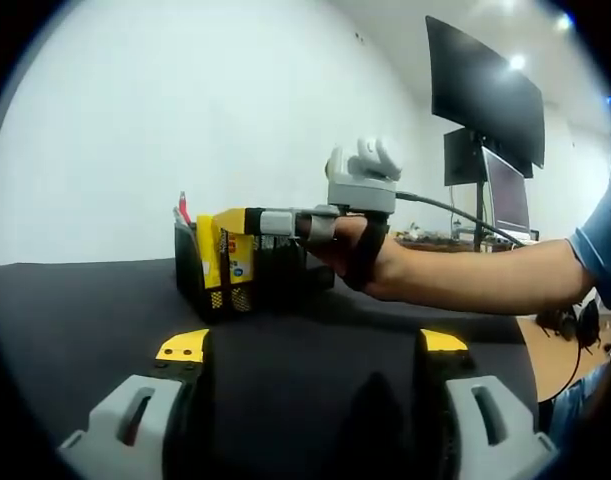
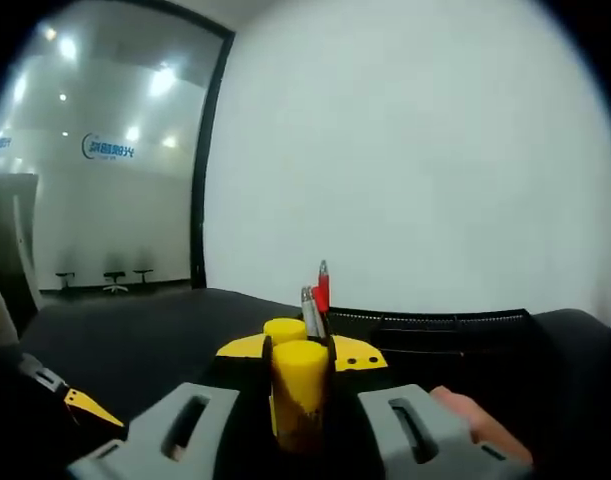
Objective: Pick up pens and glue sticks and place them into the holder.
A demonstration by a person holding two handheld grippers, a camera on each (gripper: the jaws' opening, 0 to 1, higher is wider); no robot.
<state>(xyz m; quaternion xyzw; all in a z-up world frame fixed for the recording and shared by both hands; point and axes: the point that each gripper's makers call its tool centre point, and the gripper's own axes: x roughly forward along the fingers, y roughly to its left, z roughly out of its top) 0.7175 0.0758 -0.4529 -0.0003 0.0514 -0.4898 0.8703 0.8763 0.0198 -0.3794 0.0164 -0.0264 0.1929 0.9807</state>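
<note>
A: Where's the glue stick now?

B: Upright, clamped in the right tongs, hanging at the near end of the holder. Its long axis runs up and down, so to my eye the coming move is mostly a drop.

A: And the holder's contents?

B: In the right gripper view a second yellow glue stick, a grey pen and a red pen stand in it, just past the held one.

A: The other hand?

B: Left tongs gape apart over the bare black desk, well short of the holder. The right is far nearer.
</note>
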